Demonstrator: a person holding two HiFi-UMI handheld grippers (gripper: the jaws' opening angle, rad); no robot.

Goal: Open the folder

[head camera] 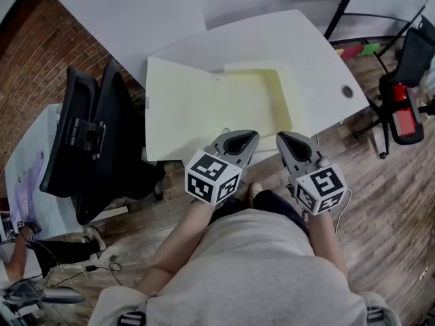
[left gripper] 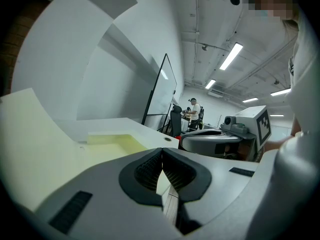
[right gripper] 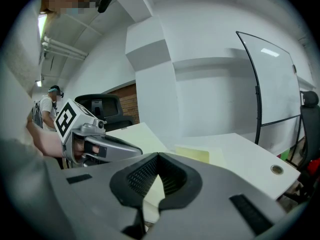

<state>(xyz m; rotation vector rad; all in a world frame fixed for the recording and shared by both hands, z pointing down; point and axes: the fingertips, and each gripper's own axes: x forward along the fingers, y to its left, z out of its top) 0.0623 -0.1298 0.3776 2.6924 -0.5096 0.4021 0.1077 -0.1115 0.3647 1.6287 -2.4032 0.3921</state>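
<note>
Lying open and flat on the white desk, the pale yellow card folder covers the desk's front-left corner. Its near edge runs along the desk's front edge. The left leaf is plain. The right leaf has a deeper yellow-green panel, and a narrow flap shows along its far side. The back-right part of the desk is bare apart from a small round grey cable grommet near the right edge.

Both hand-held tools hang side by side at the desk's front edge, pointing away from the person and slightly down. The left gripper has its tips over the folder's near edge, about at its middle. In the left gripper view its ribbed black pads are pressed together at the tips with nothing seen pinched. Only a sliver of the yellow sheet shows through the gap lower down. The right gripper sits just beside it, by the folder's near right corner. In the right gripper view its jaws likewise meet at the tips with nothing between them. Each tool carries a black-and-white marker cube at its rear.

A black office chair stands on the wooden floor off the desk's left side, and a dark chair with red parts stands off the right.
</note>
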